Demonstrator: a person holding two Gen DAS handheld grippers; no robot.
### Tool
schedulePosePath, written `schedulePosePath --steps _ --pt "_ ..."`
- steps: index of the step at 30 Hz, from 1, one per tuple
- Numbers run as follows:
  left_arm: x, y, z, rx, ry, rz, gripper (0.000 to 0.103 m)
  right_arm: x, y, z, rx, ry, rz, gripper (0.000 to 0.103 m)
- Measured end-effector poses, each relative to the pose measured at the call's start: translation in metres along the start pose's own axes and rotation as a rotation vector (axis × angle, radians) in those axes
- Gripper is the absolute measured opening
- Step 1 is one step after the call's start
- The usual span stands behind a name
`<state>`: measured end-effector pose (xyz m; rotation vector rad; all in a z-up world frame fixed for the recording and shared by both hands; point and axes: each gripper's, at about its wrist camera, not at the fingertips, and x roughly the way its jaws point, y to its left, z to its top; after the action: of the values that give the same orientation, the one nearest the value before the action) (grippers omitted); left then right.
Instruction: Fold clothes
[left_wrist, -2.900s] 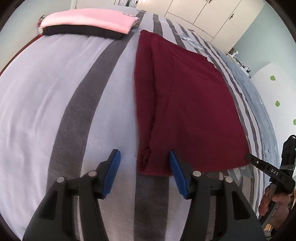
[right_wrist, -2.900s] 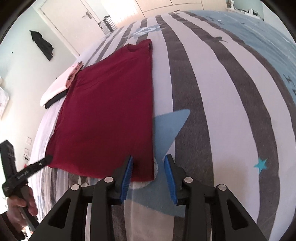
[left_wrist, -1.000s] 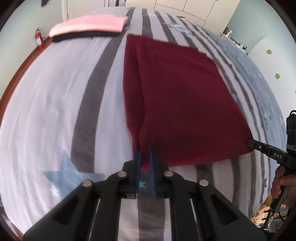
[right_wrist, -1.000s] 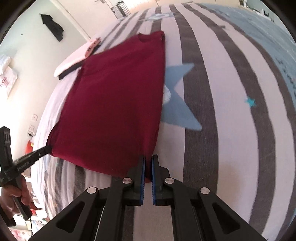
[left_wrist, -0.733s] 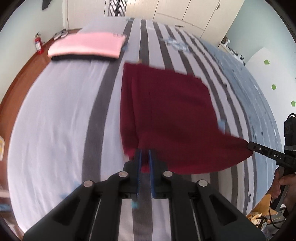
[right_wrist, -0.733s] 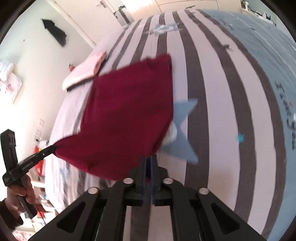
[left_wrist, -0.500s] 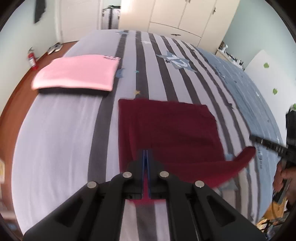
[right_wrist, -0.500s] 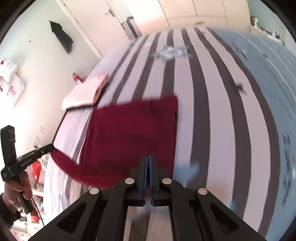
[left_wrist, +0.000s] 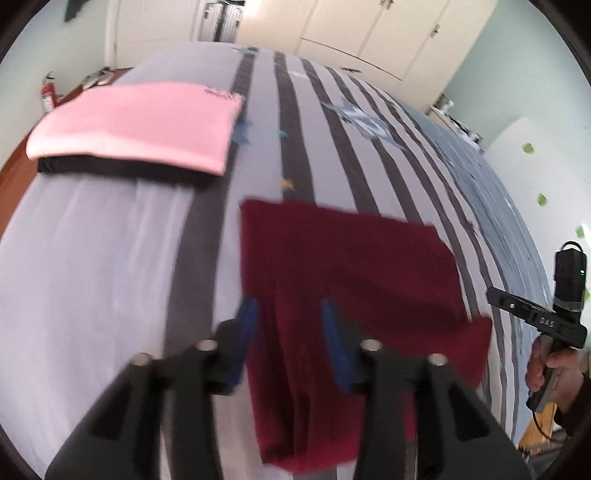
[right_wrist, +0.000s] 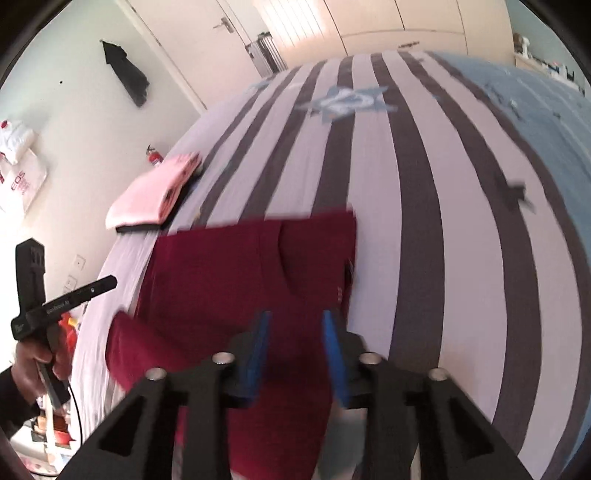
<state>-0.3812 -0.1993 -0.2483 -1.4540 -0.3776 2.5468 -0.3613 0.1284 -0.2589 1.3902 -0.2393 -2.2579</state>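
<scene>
A dark red shirt (left_wrist: 343, 266) lies on the striped bed, its near half doubled over the far half; in the right wrist view the shirt (right_wrist: 240, 280) shows its collar end at the right. My left gripper (left_wrist: 290, 339) hovers open over the shirt's left side, blue pads apart, holding nothing. The right gripper (right_wrist: 295, 350) is open too, above the right side of the folded cloth. The near fold edge bulges loosely between the two. Each gripper shows in the other's view, held by a hand (left_wrist: 543, 365).
A folded pink garment (left_wrist: 136, 122) sits on a black one at the bed's far left corner. The striped bedcover (left_wrist: 92, 258) stretches wide on both sides. A fire extinguisher (left_wrist: 46, 98) stands by the wall; wardrobe doors (left_wrist: 354, 33) are behind the bed.
Both grippers shut on the shirt's near hem, lifted it and carried it forward over the shirt. Both have now opened and let the cloth go.
</scene>
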Motion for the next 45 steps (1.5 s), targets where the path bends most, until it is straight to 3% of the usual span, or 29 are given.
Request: schedulePosePath --steps 2,10,15,19,22,24,26,31,37,41,45 --pt "0.001 -0.001 -0.008 0.013 0.014 -0.013 0.050 -0.003 0.000 -0.015 0.016 0.006 0.022 0.033" --pt "0.009 0.002 -0.027 0.037 0.065 -0.061 0.049 -0.005 -0.013 -0.054 0.098 0.034 0.039 0.038" --pt "0.006 -0.004 -0.026 0.081 0.063 -0.061 0.030 -0.014 -0.013 -0.062 0.122 0.017 0.082 0.038" --pt "0.005 -0.007 -0.028 0.107 0.072 -0.045 0.025 -0.004 -0.005 -0.059 0.096 0.016 0.071 0.038" --pt "-0.002 -0.007 -0.031 0.114 0.076 -0.033 0.019 0.007 -0.003 -0.053 0.101 0.012 0.076 0.038" --pt "-0.008 -0.004 -0.034 0.119 0.071 -0.027 0.008 0.011 -0.001 -0.050 0.098 0.007 0.071 0.036" --pt "-0.013 0.001 -0.038 0.124 0.061 -0.023 0.006 0.009 0.004 -0.046 0.082 -0.004 0.033 0.013" --pt "-0.031 0.004 -0.029 0.064 0.030 -0.025 0.005 -0.010 0.022 -0.033 0.029 -0.046 -0.003 0.009" --pt "-0.052 -0.007 0.015 0.090 -0.054 -0.002 0.005 -0.025 0.030 0.009 0.019 -0.105 -0.011 0.008" --pt "-0.040 -0.004 0.050 0.117 -0.071 0.036 0.005 -0.007 0.035 0.048 -0.001 -0.130 -0.021 0.008" --pt "0.009 0.008 0.071 0.117 -0.030 0.084 0.005 0.034 0.030 0.078 -0.010 -0.102 -0.042 0.008"
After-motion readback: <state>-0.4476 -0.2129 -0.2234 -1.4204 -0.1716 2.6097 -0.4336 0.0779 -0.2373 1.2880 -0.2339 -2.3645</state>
